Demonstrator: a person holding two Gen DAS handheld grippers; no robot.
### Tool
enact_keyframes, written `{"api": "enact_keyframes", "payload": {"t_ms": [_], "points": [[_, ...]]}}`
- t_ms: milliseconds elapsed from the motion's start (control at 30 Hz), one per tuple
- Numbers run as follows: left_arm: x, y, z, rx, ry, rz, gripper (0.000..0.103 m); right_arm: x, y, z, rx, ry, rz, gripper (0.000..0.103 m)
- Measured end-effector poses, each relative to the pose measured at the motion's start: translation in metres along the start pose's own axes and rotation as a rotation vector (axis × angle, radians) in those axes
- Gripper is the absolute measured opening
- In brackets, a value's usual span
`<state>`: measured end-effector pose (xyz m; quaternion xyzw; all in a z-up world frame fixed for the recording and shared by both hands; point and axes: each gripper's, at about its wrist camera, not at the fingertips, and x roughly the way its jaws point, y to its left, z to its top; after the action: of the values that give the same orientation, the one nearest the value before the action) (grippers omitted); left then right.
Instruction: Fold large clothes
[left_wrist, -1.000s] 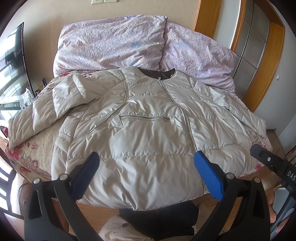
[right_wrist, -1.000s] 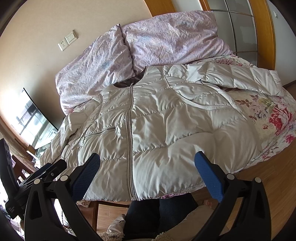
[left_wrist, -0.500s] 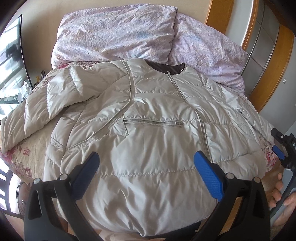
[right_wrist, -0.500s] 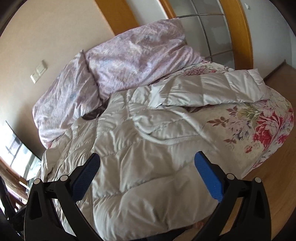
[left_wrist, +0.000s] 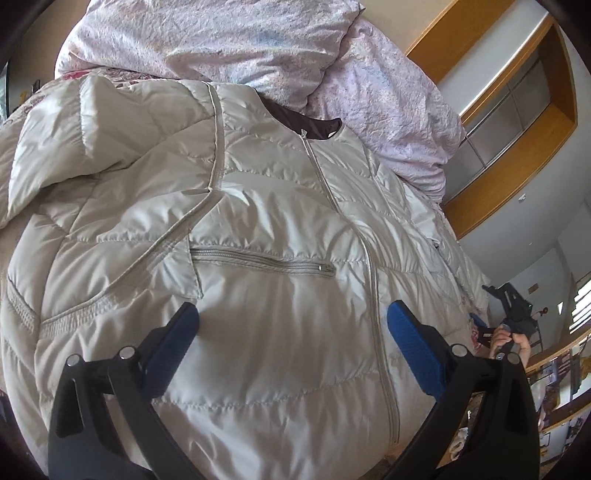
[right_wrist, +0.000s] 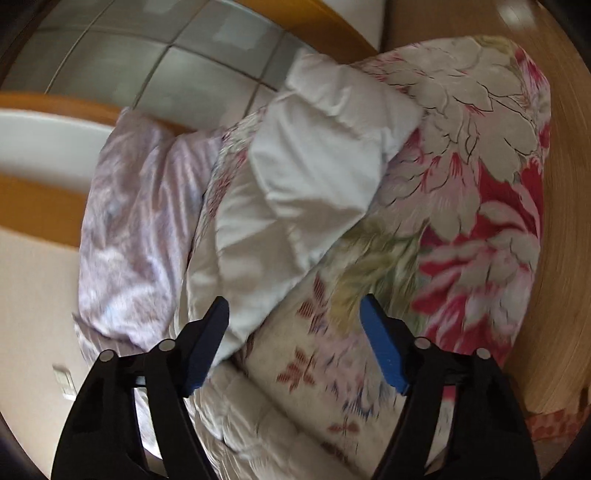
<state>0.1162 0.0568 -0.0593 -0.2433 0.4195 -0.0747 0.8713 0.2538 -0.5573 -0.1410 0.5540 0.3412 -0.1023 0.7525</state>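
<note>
A large pale grey puffer jacket (left_wrist: 266, 229) lies face up on the bed, zipped, collar toward the pillows. My left gripper (left_wrist: 291, 328) is open and empty, low over the jacket's front below the chest pocket zip. My right gripper (right_wrist: 293, 321) is open and empty, over the bed beside the jacket's right sleeve (right_wrist: 314, 177), which lies out across the floral bedspread (right_wrist: 461, 206). In the left wrist view the right gripper (left_wrist: 509, 317) shows small at the far right, held in a hand.
Two lilac pillows (left_wrist: 229, 40) lie at the head of the bed, also seen in the right wrist view (right_wrist: 136, 229). A wood-framed glass door (left_wrist: 517, 107) stands to the right. Wooden floor (right_wrist: 554, 258) runs along the bed's right edge.
Both grippers have moved in toward the bed. The left has come closer over the jacket's front. The right has swung right to the outstretched sleeve, and its view is blurred.
</note>
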Motion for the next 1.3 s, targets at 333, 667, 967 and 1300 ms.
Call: {"api": "enact_keyframes", "payload": {"t_ms": [333,667,967,1300], "points": [[0.007,0.009,0.012,-0.034,-0.052,0.000,0.101,0.005,0.001,0.030,0.013,-0.139,-0.083,0.044],[-0.006,0.029,0.019,-0.051,-0.175,0.008,0.101,-0.007,0.045,0.038,-0.192,-0.263,-0.231,0.011],[-0.018,0.051,0.019,-0.110,-0.225,-0.004,0.101,-0.031,0.177,-0.021,-0.620,-0.351,-0.128,0.009],[-0.038,0.069,0.015,-0.163,-0.287,-0.002,0.101,-0.013,0.297,-0.190,-1.001,-0.064,0.224,0.009]]}}
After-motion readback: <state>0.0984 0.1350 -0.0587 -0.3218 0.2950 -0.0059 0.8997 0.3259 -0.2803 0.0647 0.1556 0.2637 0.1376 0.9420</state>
